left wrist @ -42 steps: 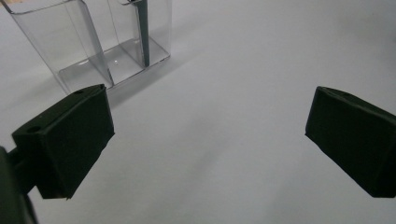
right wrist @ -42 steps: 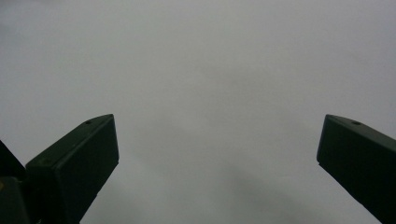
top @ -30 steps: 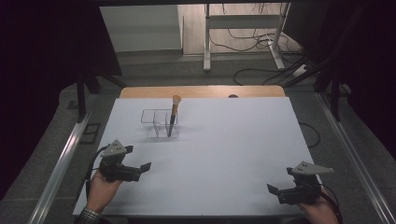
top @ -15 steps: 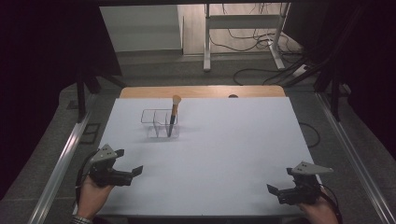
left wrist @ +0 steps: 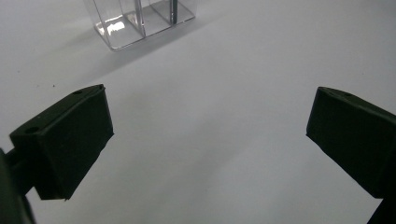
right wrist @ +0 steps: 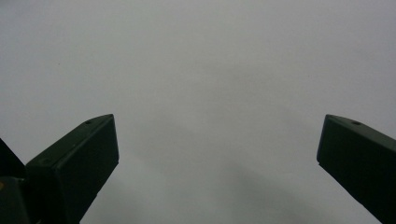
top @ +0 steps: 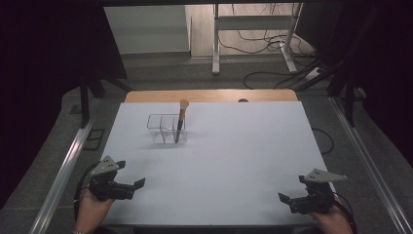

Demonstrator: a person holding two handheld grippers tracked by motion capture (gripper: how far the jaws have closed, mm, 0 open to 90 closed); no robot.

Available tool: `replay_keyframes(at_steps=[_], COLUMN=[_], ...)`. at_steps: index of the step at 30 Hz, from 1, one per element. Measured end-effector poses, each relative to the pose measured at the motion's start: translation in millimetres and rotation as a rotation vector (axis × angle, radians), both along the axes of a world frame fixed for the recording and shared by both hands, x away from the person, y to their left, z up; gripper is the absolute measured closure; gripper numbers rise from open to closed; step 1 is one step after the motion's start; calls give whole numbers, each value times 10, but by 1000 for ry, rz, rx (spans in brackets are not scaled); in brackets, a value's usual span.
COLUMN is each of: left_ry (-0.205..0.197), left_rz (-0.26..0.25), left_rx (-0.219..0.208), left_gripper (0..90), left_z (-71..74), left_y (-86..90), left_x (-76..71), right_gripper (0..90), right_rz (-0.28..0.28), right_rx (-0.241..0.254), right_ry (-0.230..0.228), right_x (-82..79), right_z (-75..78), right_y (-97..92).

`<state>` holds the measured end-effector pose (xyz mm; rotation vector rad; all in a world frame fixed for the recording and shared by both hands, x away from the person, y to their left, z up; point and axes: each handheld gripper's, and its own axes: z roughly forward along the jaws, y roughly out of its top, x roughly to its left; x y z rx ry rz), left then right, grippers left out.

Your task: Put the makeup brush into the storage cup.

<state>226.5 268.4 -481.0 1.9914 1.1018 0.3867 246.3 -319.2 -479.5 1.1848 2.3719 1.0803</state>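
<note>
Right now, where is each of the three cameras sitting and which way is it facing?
High view: above the person's side, looking forward and down on the white table; shows both hands, the left claw and right claw.
Left gripper view: rides the left claw, looking along its open jaws at the clear organizer.
Right gripper view: rides the right claw, jaws open over bare tabletop.
Shared: high and left gripper views both show the organizer.
</note>
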Motion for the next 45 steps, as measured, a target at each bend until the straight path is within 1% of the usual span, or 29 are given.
replay_keyframes(at_steps=[4,14,23,27,30,36,42,45], left_ry=[2,10,18,24,27,43,61,72], left_rz=[9,32,52,59,67,72,82,82], left_rx=[15,15,23,39,60,78,110,109], left_gripper=[6,6,7,7,7,7,7,7], left_z=[-9,-33,-60,-76,-90,-118,-152,-170], left_y=[28,122,194,220,231,244,262,272], left_x=[-36,-136,-232,-270,-295,-340,-383,-394], right_gripper=[0,0,0,0,0,0,0,0], right_rz=[1,0,-1,0,2,3,5,8], right_rx=[-2,-3,-3,-7,-8,-8,-13,-16], right_ry=[1,4,8,8,10,12,15,13], right_x=[0,2,1,1,1,0,-1,-1], right_z=[-1,-5,-8,-10,-11,-13,-16,-18], right_y=[0,0,1,2,3,4,7,9])
